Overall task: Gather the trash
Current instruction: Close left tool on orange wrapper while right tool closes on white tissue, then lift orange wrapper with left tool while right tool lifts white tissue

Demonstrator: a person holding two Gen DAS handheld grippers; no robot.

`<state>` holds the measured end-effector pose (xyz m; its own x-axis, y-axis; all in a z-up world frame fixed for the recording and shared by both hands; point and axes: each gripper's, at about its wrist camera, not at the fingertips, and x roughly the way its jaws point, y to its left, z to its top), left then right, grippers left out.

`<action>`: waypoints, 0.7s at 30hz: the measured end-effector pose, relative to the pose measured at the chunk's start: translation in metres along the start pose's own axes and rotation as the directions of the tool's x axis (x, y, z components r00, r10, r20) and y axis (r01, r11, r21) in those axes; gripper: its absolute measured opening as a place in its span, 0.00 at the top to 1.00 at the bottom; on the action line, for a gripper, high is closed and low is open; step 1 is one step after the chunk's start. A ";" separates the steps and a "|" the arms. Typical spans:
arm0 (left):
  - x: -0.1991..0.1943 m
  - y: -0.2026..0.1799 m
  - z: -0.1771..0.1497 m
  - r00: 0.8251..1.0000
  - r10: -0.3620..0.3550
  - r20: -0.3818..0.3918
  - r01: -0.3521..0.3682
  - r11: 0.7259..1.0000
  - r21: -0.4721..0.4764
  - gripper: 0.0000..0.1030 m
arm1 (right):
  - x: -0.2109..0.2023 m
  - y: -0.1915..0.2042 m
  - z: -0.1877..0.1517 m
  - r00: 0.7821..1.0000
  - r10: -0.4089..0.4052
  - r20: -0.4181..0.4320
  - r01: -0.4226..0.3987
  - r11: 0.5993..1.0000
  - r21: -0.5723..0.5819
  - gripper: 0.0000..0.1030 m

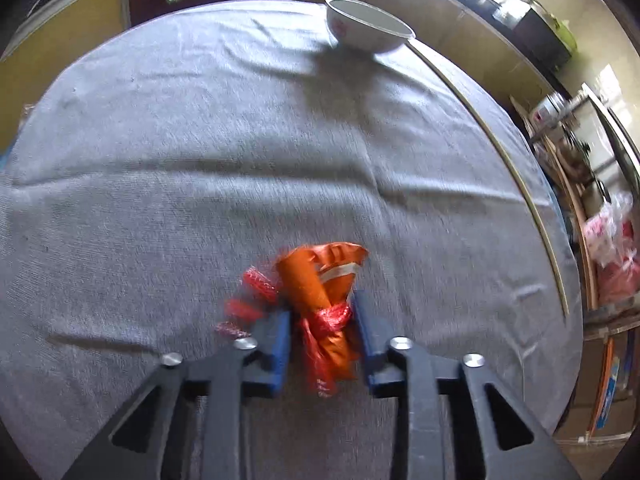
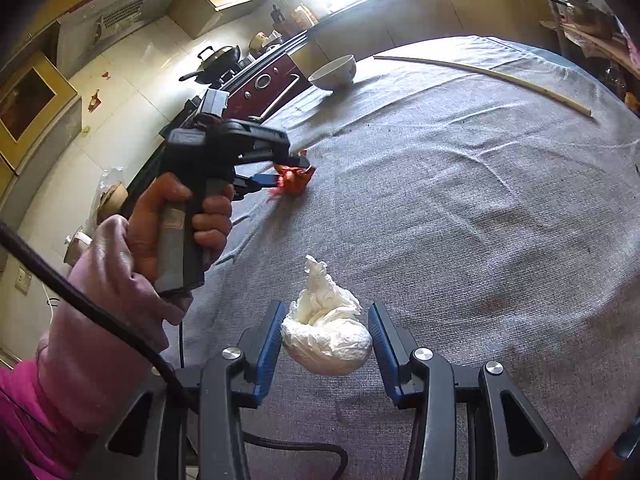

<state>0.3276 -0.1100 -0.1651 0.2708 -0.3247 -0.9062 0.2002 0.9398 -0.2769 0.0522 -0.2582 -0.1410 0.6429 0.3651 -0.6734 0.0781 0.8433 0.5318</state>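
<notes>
I had the left gripper (image 1: 322, 332) with its jaws narrowed around the orange wrapper (image 1: 324, 300), tied with red netting, near the middle of the table (image 1: 160, 140). The picture was blurred, so I could not tell whether the pads actually touched it. My right gripper (image 2: 327, 330) stood with jaws wide on either side of the white tissue wad (image 2: 326, 332), toward the near edge. The loose netting could slip free, and the soft tissue could squeeze out. The bowl (image 1: 366, 26) sat at the far edge.
</notes>
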 end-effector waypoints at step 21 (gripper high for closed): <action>-0.062 -0.029 -0.161 0.987 0.029 -0.158 0.044 0.898 0.437 0.73 | -0.035 -0.027 -0.023 0.992 -0.119 0.045 0.117 0.992 0.042 0.55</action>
<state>0.1533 -0.1004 -0.1524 0.1240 -0.2761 -0.9531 0.6034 0.7835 -0.1484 0.0102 -0.2842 -0.1434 0.6628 0.2436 -0.7081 0.1847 0.8632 0.4699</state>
